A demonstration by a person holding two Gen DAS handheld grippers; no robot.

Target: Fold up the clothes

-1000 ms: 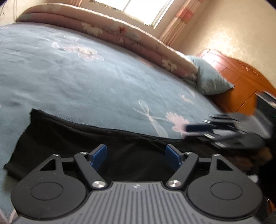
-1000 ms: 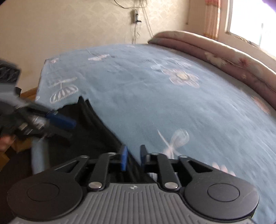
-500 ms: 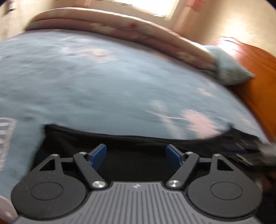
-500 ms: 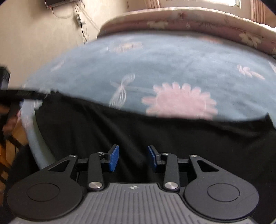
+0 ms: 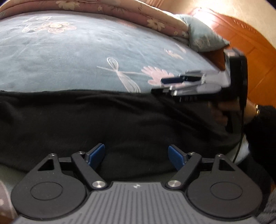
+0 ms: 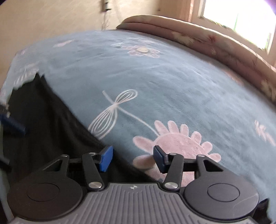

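The left gripper (image 5: pixel 137 155) hovers with its blue fingers (image 5: pixel 96 154) spread wide, nothing between them, over the black garment (image 5: pixel 120 124). The right gripper (image 6: pixel 132 157) is parted too, straddling the garment's edge where it meets the blue flowered bedspread (image 6: pixel 172 89). The garment lies flat along the bed's near side. Beyond are a rolled pink quilt (image 5: pixel 124 8) and a wooden headboard (image 5: pixel 255 51).
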